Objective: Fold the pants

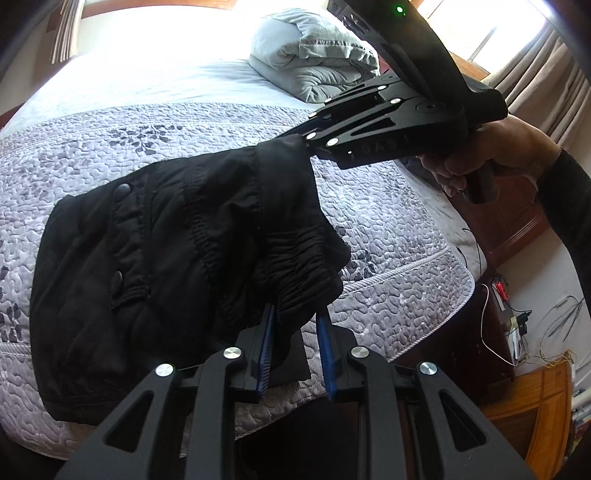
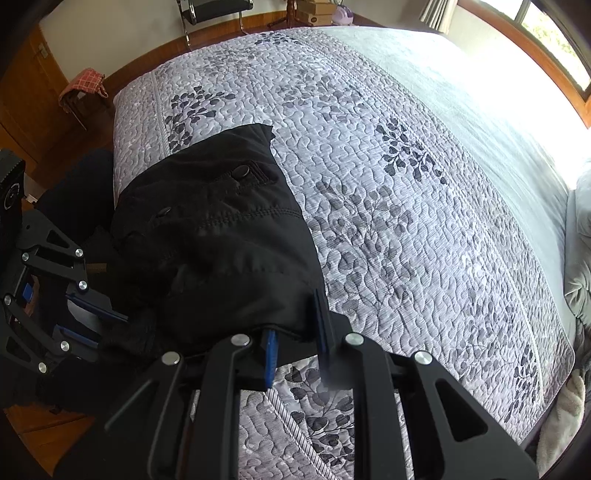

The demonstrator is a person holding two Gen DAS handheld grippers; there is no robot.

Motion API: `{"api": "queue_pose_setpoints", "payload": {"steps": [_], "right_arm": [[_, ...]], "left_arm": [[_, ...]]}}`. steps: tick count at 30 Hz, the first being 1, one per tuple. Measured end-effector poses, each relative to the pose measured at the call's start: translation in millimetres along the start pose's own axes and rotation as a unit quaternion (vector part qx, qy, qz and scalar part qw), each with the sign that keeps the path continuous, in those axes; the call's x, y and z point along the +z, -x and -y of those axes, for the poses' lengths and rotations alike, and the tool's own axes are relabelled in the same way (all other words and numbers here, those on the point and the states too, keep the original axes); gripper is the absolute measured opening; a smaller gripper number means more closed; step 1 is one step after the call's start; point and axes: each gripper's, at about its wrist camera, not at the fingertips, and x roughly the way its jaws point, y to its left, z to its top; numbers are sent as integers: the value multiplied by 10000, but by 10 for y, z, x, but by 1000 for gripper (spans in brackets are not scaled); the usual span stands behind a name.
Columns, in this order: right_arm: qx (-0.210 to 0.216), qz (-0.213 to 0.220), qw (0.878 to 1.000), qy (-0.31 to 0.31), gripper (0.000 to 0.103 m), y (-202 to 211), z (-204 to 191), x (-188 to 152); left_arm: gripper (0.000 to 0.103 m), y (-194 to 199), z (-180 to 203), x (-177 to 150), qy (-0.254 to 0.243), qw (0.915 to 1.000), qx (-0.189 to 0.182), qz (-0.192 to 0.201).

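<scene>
Black pants with snap buttons lie bunched on the quilted bed near its edge, partly lifted. In the left wrist view my left gripper is shut on the gathered elastic waistband, which sits between its blue pads. My right gripper, held by a hand, pinches the far corner of the pants. In the right wrist view the right gripper is shut on a fold of the black pants, and the left gripper grips them at the left.
The grey leaf-patterned quilt covers the bed. A folded grey duvet sits at the head. A wooden nightstand with cables stands beside the bed. A stool with a plaid cloth and a chair stand beyond the foot.
</scene>
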Motion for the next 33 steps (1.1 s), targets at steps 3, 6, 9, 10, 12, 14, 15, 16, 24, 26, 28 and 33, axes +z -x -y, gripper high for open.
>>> {"api": "queue_pose_setpoints", "payload": {"steps": [3,6,9,10,12,14,15,16,24,26,28,33], "right_arm": [[37,-17,10000,-19,16,-97,38,-54],[64,-21,10000,-12,16,-177,77,-105],[73,-48,10000,19,16,-262,101,-152],[83,-45,10000,15,16,-288,111,-170],[79,-38,10000,43,16,-349,123,-206],[84,-39,9999,56,16,-412,141,-245],[92,-40,9999,58,16,-444,148,-261],[78,-45,9999,87,16,-473,151,-280],[-37,-42,9996,284,16,-728,168,-411],[-51,-35,9995,321,16,-789,182,-442],[-82,-34,9993,367,16,-854,191,-471],[-80,79,9995,308,17,-950,223,-546]], "left_arm": [[22,-95,0,-5,-8,10000,12,-95],[22,-198,-10,-4,-12,9998,17,-189],[22,-299,-24,-18,12,9996,18,-280],[22,-333,-25,-23,17,9995,23,-303],[22,-404,-15,-38,38,9994,23,-356],[22,-469,-33,-48,67,9991,18,-418],[22,-501,-43,-56,76,9989,21,-452],[22,-535,-51,-63,81,9988,25,-490],[22,-801,-136,-89,157,9972,62,-724],[22,-851,-156,-95,163,9968,72,-773],[22,-909,-178,-100,169,9964,78,-828],[22,-1037,-178,-114,170,9956,125,-918]]}}
